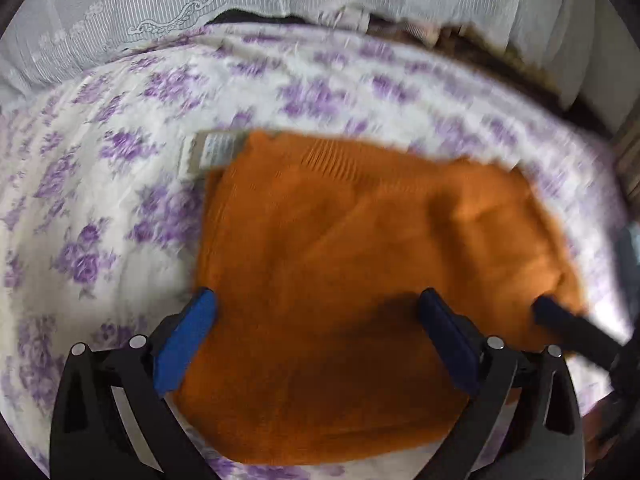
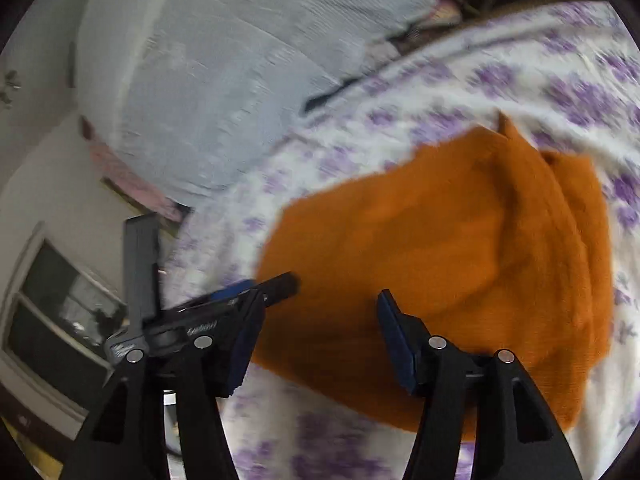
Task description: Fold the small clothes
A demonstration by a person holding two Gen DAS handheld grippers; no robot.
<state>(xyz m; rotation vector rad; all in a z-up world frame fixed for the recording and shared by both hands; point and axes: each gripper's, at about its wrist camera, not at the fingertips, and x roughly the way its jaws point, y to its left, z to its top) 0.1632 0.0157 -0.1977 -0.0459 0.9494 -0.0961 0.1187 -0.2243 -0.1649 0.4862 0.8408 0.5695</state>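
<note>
An orange knitted garment [image 1: 360, 240] lies folded on the bed, with a white care label [image 1: 216, 152] sticking out at its far left corner. My left gripper [image 1: 318, 308] hovers open over the garment's near part, its blue pads [image 1: 188, 340] spread wide and nothing pinched. One dark finger of the right gripper [image 1: 560, 316] reaches onto the garment's right edge. In the right wrist view the garment [image 2: 460, 260] looks rumpled, with a raised fold at its far side. My right gripper [image 2: 316, 320] stands open above its near edge, and the left gripper's fingers [image 2: 276, 286] show at the left.
The bed sheet [image 1: 120, 220] is white with purple flowers. A pale striped pillow [image 1: 240, 4] lies along the far side and shows again as a pillow [image 2: 200, 80] in the right wrist view. Beyond the bed's edge stands a white-framed glass door [image 2: 52, 320].
</note>
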